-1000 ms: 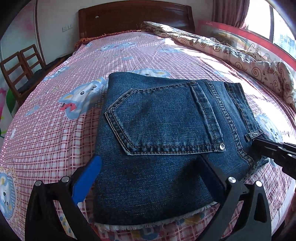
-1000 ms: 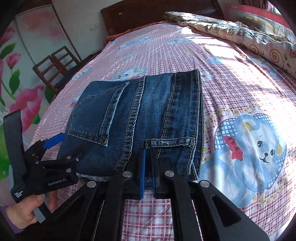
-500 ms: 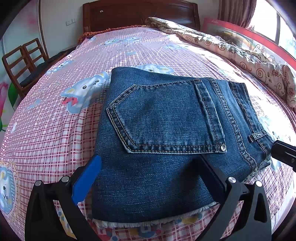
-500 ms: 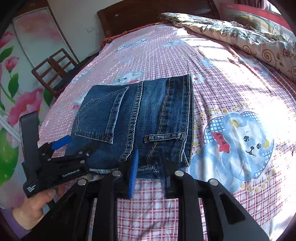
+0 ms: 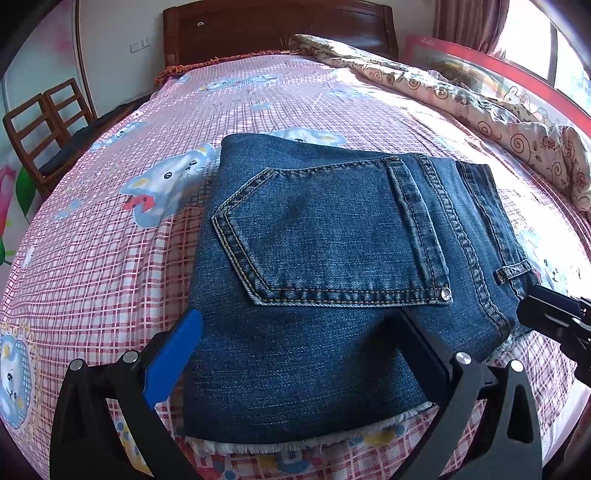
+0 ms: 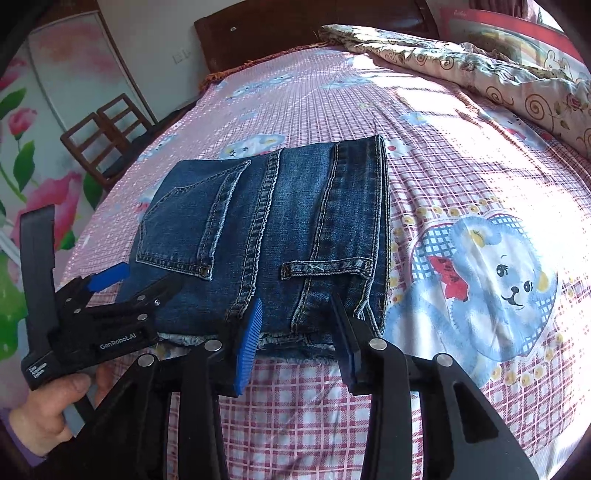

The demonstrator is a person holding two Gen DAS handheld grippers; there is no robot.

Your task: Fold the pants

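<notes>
Folded blue denim pants (image 5: 332, 258) lie flat on the pink checked bedsheet (image 5: 110, 258), back pocket up, frayed edge toward me. They also show in the right wrist view (image 6: 266, 236). My left gripper (image 5: 295, 332) is open and empty, its fingers spread over the near edge of the pants; it also shows in the right wrist view (image 6: 136, 277). My right gripper (image 6: 295, 317) is open and empty at the near right corner of the pants, by the belt loop. Part of its body shows in the left wrist view (image 5: 550, 317).
A rumpled floral quilt (image 5: 480, 110) lies along the right side of the bed. A wooden headboard (image 5: 277, 29) stands at the far end. Wooden chairs (image 5: 40, 125) stand left of the bed. A person's hand (image 6: 48, 413) holds the left gripper.
My right gripper was shut at the pants' near edge a second ago; its jaws have opened wide. The left gripper stays open in about the same place.
</notes>
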